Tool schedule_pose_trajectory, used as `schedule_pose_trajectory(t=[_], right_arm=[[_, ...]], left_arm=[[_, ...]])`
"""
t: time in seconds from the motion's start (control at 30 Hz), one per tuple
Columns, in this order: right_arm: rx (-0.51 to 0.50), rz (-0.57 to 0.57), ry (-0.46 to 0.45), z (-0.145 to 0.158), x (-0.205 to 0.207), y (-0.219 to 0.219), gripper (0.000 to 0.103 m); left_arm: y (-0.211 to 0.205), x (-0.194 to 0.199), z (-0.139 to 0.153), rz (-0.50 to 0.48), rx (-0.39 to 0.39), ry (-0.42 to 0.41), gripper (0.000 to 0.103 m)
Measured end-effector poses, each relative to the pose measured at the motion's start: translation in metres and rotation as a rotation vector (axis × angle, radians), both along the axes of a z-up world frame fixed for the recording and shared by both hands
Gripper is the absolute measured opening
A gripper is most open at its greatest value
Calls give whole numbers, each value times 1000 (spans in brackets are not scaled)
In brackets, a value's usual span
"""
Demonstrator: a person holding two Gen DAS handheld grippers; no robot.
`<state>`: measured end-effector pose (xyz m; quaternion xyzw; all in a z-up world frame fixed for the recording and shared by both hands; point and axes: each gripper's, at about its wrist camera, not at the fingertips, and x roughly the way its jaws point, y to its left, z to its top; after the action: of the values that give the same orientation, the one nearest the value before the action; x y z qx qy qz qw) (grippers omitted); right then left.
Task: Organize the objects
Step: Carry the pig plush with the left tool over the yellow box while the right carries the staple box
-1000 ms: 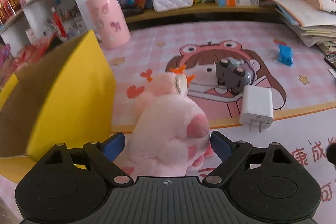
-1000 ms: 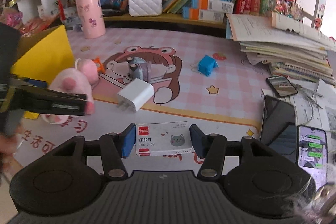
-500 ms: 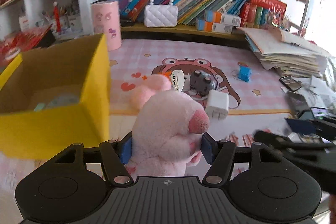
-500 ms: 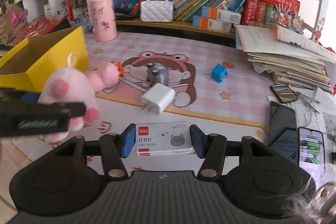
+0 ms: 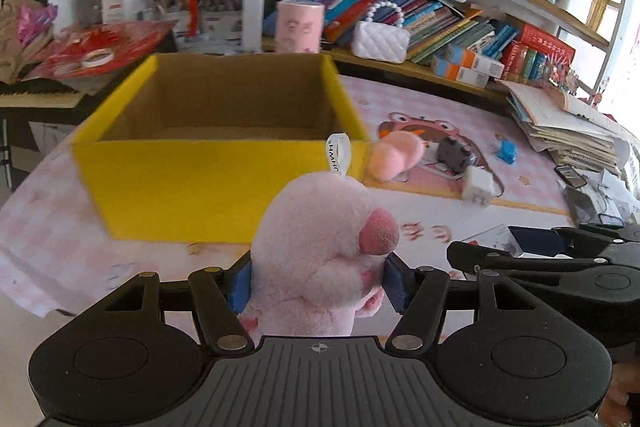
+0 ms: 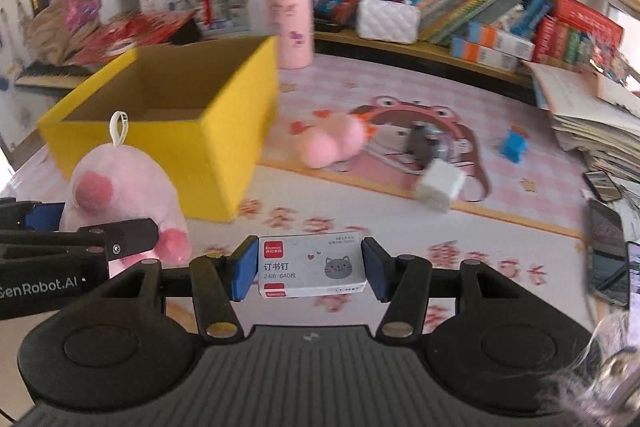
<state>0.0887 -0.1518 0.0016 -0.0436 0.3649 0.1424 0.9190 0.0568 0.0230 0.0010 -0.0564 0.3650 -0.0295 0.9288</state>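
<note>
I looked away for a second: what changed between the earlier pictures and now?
The left gripper closed on the pink plush toy and lifted it toward the yellow box. The right gripper stays clamped on the staple box, also raised.

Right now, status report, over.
Left gripper shut on plush. Right gripper shut on staple box. Yellow box open ahead, nothing between. Over.

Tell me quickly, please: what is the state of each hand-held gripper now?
Left hand-held gripper: closed on the pink plush toy.
Right hand-held gripper: closed on the staples box.
</note>
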Motion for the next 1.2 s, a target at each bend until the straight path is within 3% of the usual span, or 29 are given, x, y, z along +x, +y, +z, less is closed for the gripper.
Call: schedule_pose_trajectory(t=[0.47, 1.2], right_arm=[[-14, 20, 35, -6, -46, 88, 53], [-42, -12, 11, 2, -60, 127, 53]], left_arm=[[85, -40, -4, 13, -16, -7, 63], [122, -47, -1, -16, -41, -49, 63]])
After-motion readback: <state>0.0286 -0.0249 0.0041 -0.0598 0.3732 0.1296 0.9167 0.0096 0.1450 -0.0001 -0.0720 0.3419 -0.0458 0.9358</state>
